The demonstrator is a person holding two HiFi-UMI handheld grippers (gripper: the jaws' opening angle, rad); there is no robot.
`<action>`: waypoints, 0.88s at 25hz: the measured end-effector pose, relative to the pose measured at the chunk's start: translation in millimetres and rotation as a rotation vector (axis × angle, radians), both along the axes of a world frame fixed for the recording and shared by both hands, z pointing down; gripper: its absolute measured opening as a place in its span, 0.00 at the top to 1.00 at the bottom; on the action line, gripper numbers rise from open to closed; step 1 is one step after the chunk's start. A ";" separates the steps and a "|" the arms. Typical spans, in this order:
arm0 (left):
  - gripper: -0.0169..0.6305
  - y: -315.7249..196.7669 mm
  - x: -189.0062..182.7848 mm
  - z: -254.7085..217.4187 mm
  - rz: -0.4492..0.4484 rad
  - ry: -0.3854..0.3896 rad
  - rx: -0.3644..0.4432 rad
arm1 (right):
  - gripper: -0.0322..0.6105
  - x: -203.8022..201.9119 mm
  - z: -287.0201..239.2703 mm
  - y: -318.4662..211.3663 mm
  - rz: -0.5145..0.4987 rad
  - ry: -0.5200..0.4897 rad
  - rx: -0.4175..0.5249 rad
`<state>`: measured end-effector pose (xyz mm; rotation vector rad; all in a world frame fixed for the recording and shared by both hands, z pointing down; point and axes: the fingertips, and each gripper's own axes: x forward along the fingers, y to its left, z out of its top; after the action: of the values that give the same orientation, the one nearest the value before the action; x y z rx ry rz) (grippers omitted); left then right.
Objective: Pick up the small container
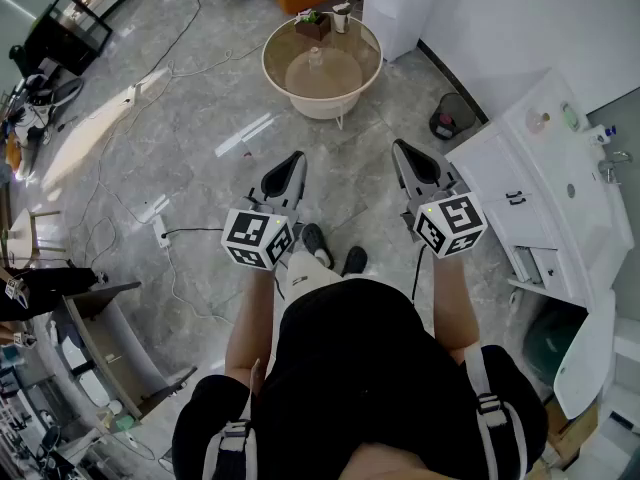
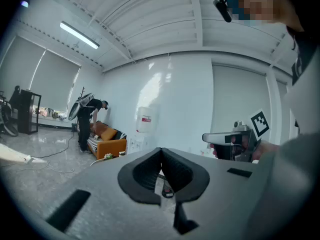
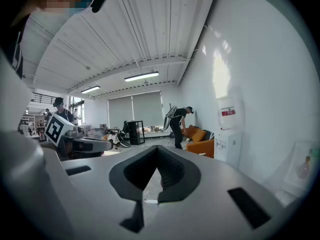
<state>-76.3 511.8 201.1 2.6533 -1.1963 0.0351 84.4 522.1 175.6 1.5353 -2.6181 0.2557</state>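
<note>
The small white container (image 1: 316,56) stands in the middle of a round glass-topped table (image 1: 285,86), far ahead of both grippers. I hold both grippers about level over the floor, pointing towards that table. My left gripper (image 1: 296,158) has its jaws together with nothing between them; in its own view the pads (image 2: 170,170) meet at the tip of the left gripper (image 2: 160,152). My right gripper (image 1: 399,147) is likewise shut and empty, and in its own view the right gripper (image 3: 157,149) shows its jaws closed.
A small plant box (image 1: 313,24) and a cup (image 1: 342,16) stand at the table's far edge. A white counter (image 1: 540,193) runs along the right, with a black bin (image 1: 450,118) near it. Cables and a power strip (image 1: 160,230) lie on the floor at left. A person (image 2: 89,120) bends over an orange sofa (image 2: 109,141).
</note>
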 end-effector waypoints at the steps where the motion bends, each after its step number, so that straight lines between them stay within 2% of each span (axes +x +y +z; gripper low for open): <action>1: 0.95 1.6 0.6 0.7 0.002 -0.002 -0.003 | 0.95 -0.3 0.3 1.7 -0.001 0.001 -0.002; 11: 0.95 15.2 4.6 -3.8 -0.008 -0.016 -0.004 | 0.95 0.3 1.9 19.6 -0.022 0.004 -0.006; 16: 0.95 21.5 5.0 -4.8 -0.020 -0.023 -0.002 | 0.95 -5.4 0.8 27.8 -0.061 0.031 0.035; 22: 0.95 20.4 8.2 15.4 -0.013 -0.015 -0.060 | 0.94 -0.2 12.2 31.2 -0.045 0.012 0.028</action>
<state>-68.1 532.3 216.5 2.5982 -1.1981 0.0877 84.2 553.3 187.8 1.4796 -2.6538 0.2065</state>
